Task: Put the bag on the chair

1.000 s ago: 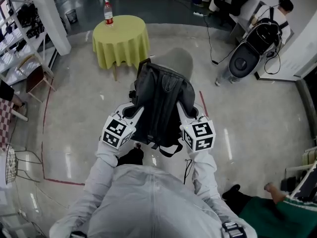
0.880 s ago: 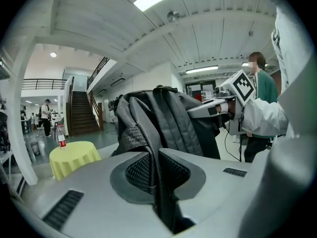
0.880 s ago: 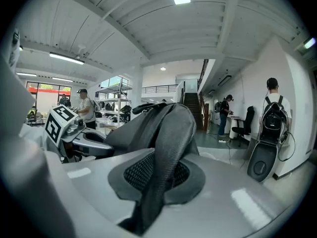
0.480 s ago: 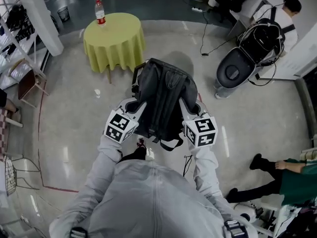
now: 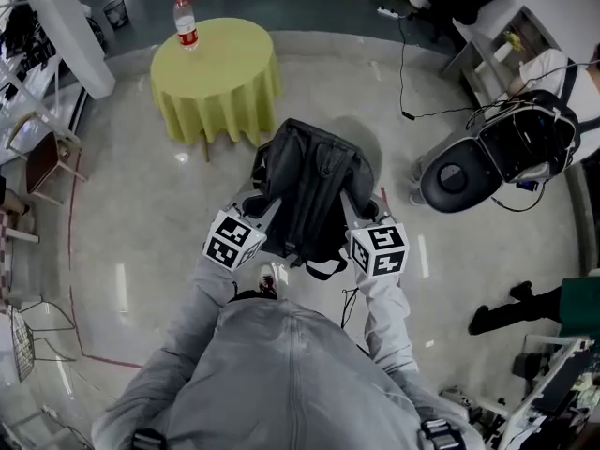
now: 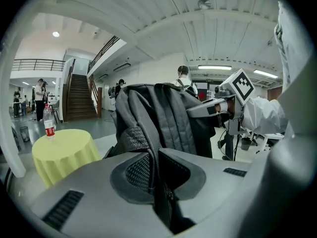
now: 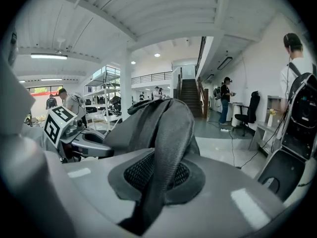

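left tongs [image 6: 157, 171] and right tongs [image 7: 159, 175] each pinched nearly closed on bag [image 5: 309, 181] fabric; bag held off the floor [image 5: 141, 214].

No word, number or brand can be read anywhere in these views. The clear plastic bottle [image 5: 185, 22] standing on the round yellow-green tabletop [image 5: 216, 78] has a red label [image 5: 187, 35], but its print is too small to make out. The white cubes [image 5: 234, 240] on the left gripper [image 5: 260, 206] and right gripper [image 5: 357, 210] bear only black-and-white square marker patterns, no letters.
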Action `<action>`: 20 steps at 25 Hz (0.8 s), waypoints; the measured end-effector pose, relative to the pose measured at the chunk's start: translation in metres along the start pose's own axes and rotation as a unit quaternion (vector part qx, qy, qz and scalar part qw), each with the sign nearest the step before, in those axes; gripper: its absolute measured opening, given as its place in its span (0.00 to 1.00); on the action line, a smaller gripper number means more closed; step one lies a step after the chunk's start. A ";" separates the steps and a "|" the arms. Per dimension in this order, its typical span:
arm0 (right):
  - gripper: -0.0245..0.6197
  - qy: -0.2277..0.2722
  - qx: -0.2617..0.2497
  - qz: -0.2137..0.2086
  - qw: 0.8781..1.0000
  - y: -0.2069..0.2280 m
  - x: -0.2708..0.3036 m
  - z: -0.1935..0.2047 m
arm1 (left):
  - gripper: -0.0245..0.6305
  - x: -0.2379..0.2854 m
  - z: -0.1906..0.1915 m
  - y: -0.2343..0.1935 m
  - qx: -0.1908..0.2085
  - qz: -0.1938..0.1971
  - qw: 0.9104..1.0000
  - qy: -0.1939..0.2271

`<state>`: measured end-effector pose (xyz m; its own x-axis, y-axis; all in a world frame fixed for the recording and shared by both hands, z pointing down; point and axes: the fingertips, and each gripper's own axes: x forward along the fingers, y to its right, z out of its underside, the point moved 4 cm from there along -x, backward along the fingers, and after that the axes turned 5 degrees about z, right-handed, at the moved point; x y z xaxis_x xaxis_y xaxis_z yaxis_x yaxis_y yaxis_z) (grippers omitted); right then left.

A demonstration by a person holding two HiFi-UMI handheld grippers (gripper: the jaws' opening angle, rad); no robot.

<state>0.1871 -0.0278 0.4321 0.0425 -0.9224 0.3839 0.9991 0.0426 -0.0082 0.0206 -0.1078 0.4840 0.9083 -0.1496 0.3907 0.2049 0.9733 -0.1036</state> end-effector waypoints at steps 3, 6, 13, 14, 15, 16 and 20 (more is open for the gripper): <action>0.11 -0.018 -0.003 -0.012 1.000 0.009 0.035 -0.004 | 0.09 0.015 0.002 -0.027 -0.022 -0.002 1.000 -0.014; 0.11 -0.037 -0.002 -0.022 0.999 0.017 0.064 -0.001 | 0.09 0.031 0.008 -0.046 -0.042 -0.007 0.999 -0.031; 0.11 -0.079 0.004 -0.066 0.995 0.044 0.133 0.022 | 0.09 0.080 0.033 -0.086 -0.092 -0.035 0.993 -0.069; 0.11 -0.087 0.003 -0.075 0.993 0.048 0.142 0.026 | 0.09 0.086 0.038 -0.091 -0.099 -0.040 0.992 -0.073; 0.11 -0.095 0.003 -0.084 0.992 0.051 0.151 0.031 | 0.09 0.091 0.044 -0.095 -0.108 -0.045 0.990 -0.076; 0.11 -0.103 0.002 -0.094 0.990 0.054 0.160 0.036 | 0.09 0.097 0.049 -0.099 -0.118 -0.050 0.989 -0.080; 0.11 -0.125 -0.010 -0.129 0.984 0.066 0.197 0.053 | 0.09 0.123 0.071 -0.119 -0.160 -0.070 0.980 -0.093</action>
<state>0.2615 -0.1869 0.5558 -0.2138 -0.7784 0.5902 0.9763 -0.1909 0.1018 0.0817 -0.2300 0.6092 0.7875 -0.2142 0.5779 0.4528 0.8372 -0.3067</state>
